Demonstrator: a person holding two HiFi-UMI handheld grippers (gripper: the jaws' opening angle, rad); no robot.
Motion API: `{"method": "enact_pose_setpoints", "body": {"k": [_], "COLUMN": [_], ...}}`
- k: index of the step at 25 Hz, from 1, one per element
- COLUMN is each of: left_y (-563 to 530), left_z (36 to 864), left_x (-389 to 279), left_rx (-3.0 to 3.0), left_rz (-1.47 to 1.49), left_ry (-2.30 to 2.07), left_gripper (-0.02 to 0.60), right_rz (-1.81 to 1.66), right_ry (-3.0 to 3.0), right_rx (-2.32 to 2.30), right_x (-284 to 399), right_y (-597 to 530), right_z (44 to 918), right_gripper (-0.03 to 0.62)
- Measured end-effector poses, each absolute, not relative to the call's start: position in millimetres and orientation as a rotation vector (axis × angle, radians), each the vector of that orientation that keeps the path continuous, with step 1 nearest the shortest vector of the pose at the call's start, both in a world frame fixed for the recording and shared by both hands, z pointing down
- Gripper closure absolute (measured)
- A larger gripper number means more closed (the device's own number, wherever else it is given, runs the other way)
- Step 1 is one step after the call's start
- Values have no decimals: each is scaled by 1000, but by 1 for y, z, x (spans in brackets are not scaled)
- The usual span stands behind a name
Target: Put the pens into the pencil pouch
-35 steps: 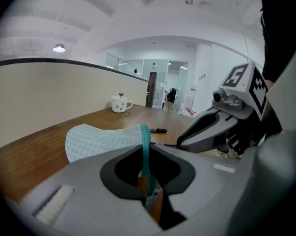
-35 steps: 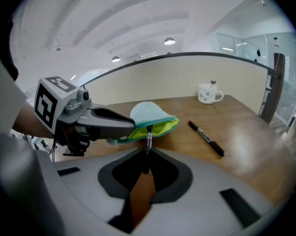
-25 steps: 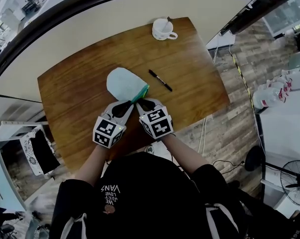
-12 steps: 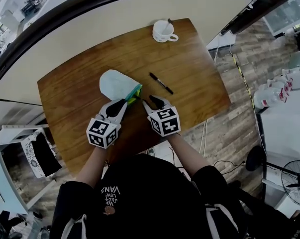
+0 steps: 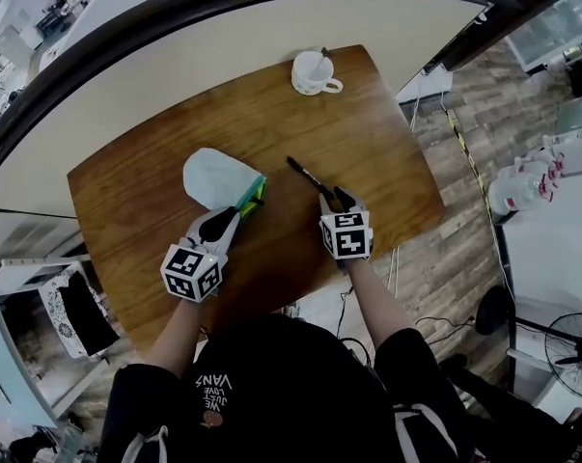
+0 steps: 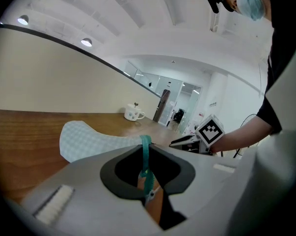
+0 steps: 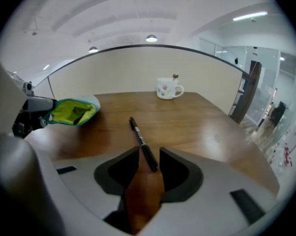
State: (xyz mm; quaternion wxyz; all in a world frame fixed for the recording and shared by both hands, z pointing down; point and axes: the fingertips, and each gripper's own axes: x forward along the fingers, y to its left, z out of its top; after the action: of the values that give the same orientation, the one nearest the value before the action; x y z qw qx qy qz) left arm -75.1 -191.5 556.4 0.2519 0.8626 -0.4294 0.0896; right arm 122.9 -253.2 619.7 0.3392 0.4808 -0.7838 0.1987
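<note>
A pale blue checked pencil pouch (image 5: 213,175) lies on the wooden table (image 5: 155,133), its mouth showing a yellow-green lining (image 7: 71,111). My left gripper (image 5: 235,212) is shut on the teal zipper edge (image 6: 146,157) of that mouth. A black pen (image 5: 308,176) lies to the pouch's right. My right gripper (image 5: 334,198) has just been opening its jaws. They stand open with the pen's near end (image 7: 148,157) lying between them; the pads do not press on it.
A white mug (image 5: 315,70) holding a spoon stands near the table's far edge. The table's right corner (image 5: 435,196) is close to my right hand. A chair (image 5: 69,302) is on the floor to the left and a fan (image 5: 575,350) to the right.
My right gripper has left the pouch's mouth and swung right to the pen's near end, with its jaws wider. My left gripper has drawn the pouch a little to the left.
</note>
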Motion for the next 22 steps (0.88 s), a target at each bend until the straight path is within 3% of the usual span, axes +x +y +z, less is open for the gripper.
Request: {"method": "enact_pose_setpoints", "body": {"k": [22], "left_y": [-192], "left_z": [557], "left_x": [-74], "left_rx": [2342], "left_rz": [279], "left_ry": [-1196], "left_gripper": [535], "right_rz": [590], "right_ry": [-2138], "right_rx": [1239], "right_x": [109], "right_y": [-210], "right_z": [606], "right_gripper": [540]}}
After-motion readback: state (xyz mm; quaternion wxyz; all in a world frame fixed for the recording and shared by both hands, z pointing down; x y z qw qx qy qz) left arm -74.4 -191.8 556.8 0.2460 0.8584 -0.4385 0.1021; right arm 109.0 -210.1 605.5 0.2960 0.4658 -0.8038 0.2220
